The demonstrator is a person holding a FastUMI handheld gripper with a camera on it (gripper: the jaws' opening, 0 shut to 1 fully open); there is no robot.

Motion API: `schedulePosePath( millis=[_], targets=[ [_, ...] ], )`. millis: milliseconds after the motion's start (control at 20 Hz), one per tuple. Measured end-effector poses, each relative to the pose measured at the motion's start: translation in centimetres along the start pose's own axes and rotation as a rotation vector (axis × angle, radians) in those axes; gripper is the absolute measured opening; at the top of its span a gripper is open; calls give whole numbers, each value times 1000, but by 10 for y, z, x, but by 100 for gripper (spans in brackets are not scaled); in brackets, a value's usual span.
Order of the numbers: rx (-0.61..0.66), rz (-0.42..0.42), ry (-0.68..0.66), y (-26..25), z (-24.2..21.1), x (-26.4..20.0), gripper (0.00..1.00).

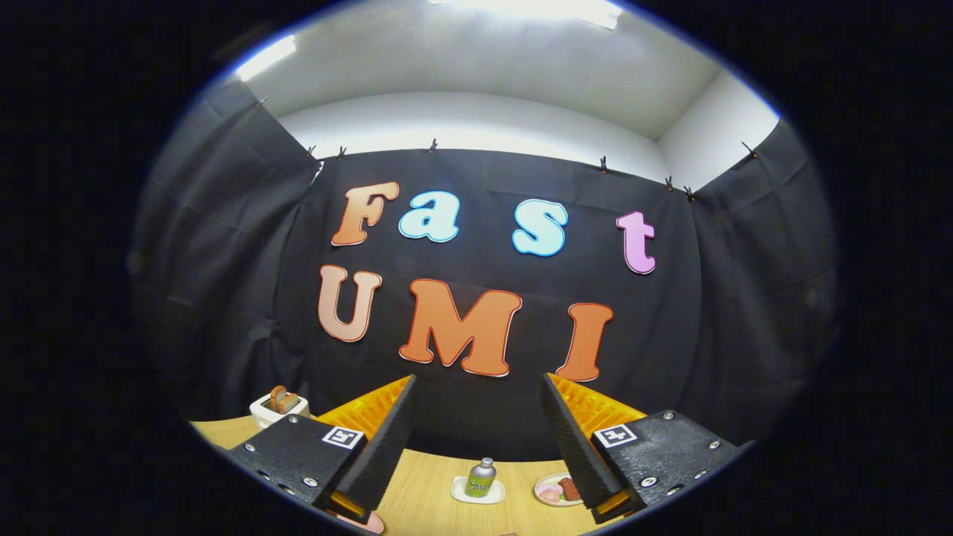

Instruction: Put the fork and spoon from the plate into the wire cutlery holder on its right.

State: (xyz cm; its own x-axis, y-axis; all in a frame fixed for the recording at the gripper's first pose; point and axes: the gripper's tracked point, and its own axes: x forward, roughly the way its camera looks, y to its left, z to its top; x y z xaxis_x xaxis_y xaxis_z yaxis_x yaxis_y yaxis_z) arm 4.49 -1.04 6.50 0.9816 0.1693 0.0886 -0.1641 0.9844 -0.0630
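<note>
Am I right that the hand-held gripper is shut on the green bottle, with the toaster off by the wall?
Not quite. In the gripper view the hand-held gripper is open and holds nothing; the green bottle stands on its small white coaster on the table beyond the fingers. The rest holds: the toaster sits by the booth's wall.

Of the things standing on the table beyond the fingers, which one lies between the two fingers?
The small bottle on its white coaster; the toaster and the food plate lie outside the open hand-held gripper.
</note>
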Motion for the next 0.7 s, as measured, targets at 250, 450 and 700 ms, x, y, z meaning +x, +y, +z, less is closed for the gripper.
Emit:
schedulePosePath(
  millis=[250,450,700],
  targets=[
    [-3,-1,13,-3,-16,-4,98],
    [16,0,18,-3,-18,-4,98],
    [-4,5,0,-1,-13,-6,97]
  ],
)
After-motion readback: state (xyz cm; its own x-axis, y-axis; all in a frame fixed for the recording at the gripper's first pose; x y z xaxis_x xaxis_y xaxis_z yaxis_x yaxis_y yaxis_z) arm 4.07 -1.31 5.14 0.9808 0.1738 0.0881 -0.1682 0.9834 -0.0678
